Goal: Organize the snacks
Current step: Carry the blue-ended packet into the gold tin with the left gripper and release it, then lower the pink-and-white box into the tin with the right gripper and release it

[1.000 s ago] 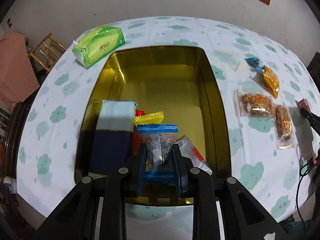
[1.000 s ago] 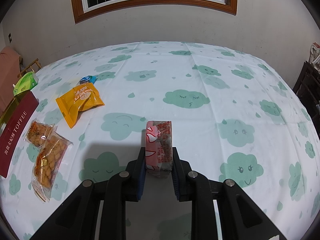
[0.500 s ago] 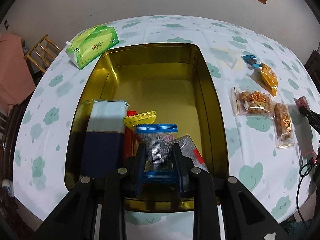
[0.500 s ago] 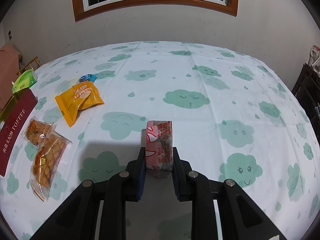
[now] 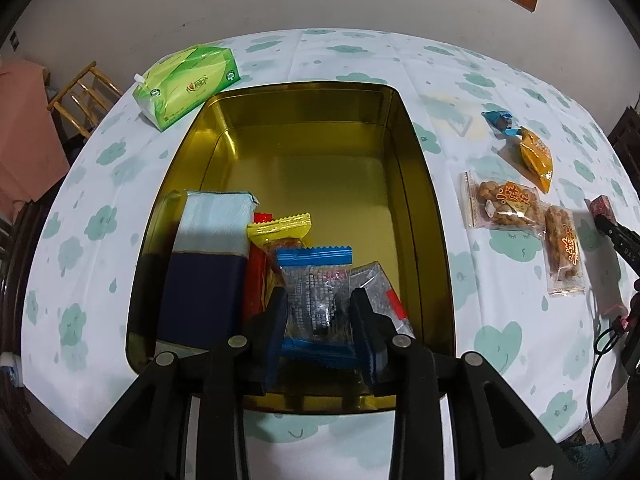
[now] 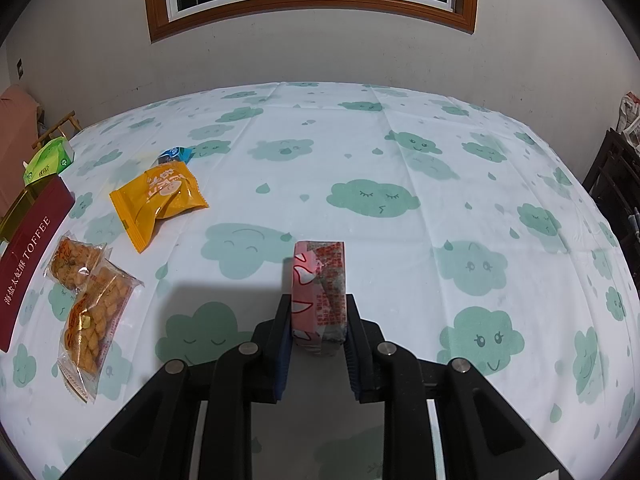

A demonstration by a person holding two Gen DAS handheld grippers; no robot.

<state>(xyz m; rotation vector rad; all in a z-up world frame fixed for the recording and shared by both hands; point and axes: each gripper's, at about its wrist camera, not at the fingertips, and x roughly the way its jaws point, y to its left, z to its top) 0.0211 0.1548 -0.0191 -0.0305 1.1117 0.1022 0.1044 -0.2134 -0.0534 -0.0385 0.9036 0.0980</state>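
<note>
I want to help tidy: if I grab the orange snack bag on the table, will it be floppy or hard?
The orange snack bag looks puffed with air, so probably light and squishy. Its shiny wrapper may slip. It lies flat on the tablecloth, so it shouldn't roll.

Tin (image 5: 424, 216) at centre of the surface (image 5: 320, 48), with a box (image 5: 208, 264) and sachets (image 5: 280, 236) in its near end. Tissue pack (image 5: 188, 80) behind the tin's far-left corner. Right of the tin: two twist-snack bags (image 5: 504, 204) nearest, pouch (image 5: 536, 154) and small wrapper (image 5: 498, 122) behind them.
</note>
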